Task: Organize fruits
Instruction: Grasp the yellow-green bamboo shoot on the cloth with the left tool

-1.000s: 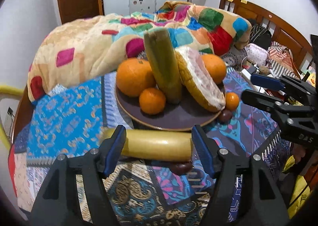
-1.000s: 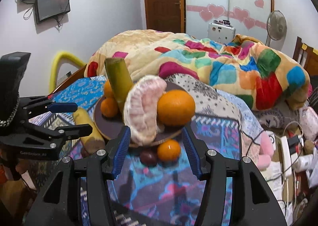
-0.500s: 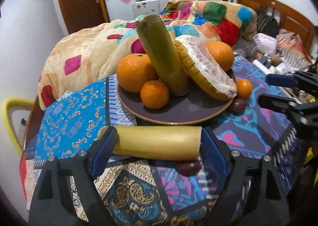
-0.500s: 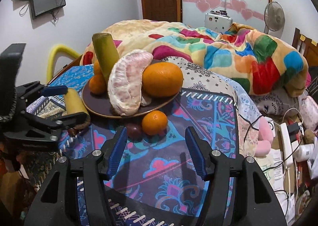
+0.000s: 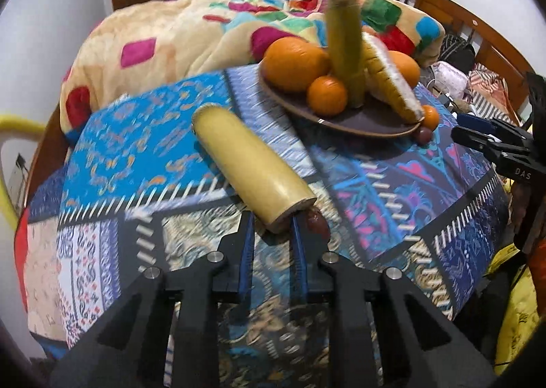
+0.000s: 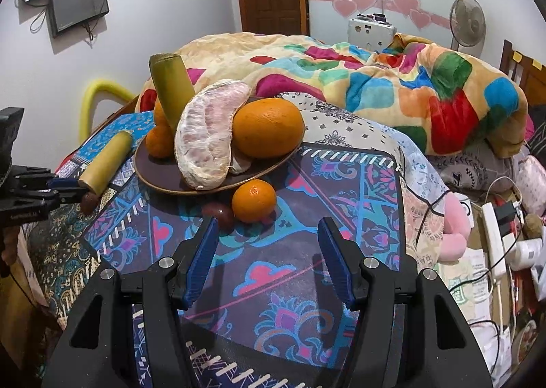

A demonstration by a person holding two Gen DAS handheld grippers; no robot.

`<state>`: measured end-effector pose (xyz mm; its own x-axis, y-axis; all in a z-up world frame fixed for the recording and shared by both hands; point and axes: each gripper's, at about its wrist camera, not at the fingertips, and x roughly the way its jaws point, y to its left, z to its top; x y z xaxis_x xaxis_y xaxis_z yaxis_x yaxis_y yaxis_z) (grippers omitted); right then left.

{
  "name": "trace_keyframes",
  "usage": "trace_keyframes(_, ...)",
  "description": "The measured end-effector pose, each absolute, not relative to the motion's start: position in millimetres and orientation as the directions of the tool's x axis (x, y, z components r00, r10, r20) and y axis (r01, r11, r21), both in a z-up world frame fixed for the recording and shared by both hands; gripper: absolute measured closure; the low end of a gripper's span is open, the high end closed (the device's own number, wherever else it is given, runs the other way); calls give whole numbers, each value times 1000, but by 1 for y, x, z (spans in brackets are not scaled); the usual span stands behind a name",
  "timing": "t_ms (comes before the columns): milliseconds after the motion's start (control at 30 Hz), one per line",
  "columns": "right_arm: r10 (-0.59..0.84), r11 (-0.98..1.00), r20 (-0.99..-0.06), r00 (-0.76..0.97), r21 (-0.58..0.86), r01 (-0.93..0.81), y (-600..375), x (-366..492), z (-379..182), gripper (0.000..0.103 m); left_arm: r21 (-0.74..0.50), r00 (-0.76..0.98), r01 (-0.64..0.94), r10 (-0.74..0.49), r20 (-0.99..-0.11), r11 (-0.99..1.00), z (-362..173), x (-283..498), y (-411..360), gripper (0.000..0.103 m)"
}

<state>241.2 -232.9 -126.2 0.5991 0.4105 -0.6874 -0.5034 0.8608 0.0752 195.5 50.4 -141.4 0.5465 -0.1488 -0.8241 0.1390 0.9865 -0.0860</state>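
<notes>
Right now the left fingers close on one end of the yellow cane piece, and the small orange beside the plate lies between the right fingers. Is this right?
Not quite. The small orange lies ahead of the open right fingers, not between them, as the right wrist view shows. The left fingers do close on the yellow cane piece end.

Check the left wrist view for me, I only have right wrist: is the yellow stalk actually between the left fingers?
Observer: The left gripper is closing, its fingers nearly together. The yellow stalk lies lengthwise ahead of it, with its cut end at the fingertips and wider than the gap. I can't tell if the pads press on it.
Operator: What's hidden behind the upright green stalk on the plate?
Observer: A large orange, in full view here, with a small orange in front of it. Both are on the plate, left of that stalk.
</notes>
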Motion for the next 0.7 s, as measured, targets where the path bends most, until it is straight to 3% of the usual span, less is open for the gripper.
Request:
trace_keyframes(167,411,861,-690,596,80,-502,-233,243,-127,46,-101,547,129,-156,-822,986,-137,188,57,80)
trace_keyframes(233,412,861,-691,594,82,-502,-233,244,-128,46,-103,552,125,-155,-819,987,-131,187,57,68)
trace_keyframes(300,411,861,-692,593,82,-501,-232,246,-129,46,-83,587,107,-131,-799,991,-124,184,56,40)
trace_keyframes(333,412,861,-692,592,83,-502,-232,247,-130,46,-70,611,97,-115,-783,993,-120,184,55,37)
trace_keyframes(700,434,858,-678,593,111,-502,-228,257,-131,46,0,600,59,-36,-799,998,-139,243,38,36)
